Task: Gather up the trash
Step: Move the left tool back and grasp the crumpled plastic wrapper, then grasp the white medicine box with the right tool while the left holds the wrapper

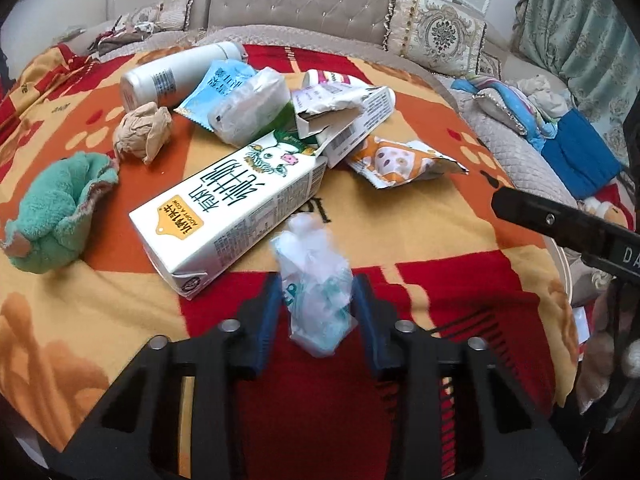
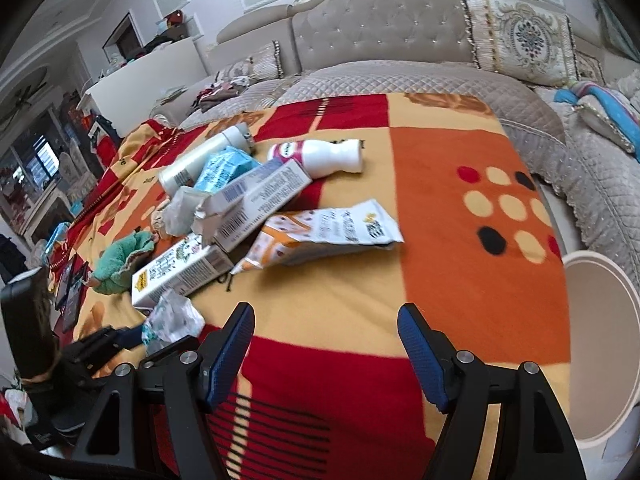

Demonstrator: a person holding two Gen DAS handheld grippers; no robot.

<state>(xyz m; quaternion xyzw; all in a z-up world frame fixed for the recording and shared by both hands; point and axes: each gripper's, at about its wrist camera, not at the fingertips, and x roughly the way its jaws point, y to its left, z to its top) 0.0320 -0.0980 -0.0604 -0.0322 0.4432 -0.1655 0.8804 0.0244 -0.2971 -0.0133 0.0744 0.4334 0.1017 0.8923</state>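
My left gripper (image 1: 316,284) is shut on a crumpled clear plastic wrapper (image 1: 316,296), its blue pads pressing both sides just above the blanket (image 1: 420,232). That wrapper (image 2: 172,320) also shows at the lower left of the right wrist view. A white milk carton (image 1: 228,216) lies on its side just beyond the left gripper. Behind it sits a pile: torn white boxes (image 1: 360,120), an orange snack bag (image 1: 400,160), a blue wrapper (image 1: 216,88) and a white flask (image 1: 180,76). My right gripper (image 2: 325,312) hangs open over bare blanket, with nothing between its fingers.
A round white bin (image 2: 600,344) stands off the blanket's right edge. A green cloth (image 1: 56,208) and a ball of brown paper (image 1: 144,130) lie left of the carton. A small yogurt bottle (image 2: 320,156) lies behind the boxes. A grey tufted sofa (image 2: 380,32) runs along the back.
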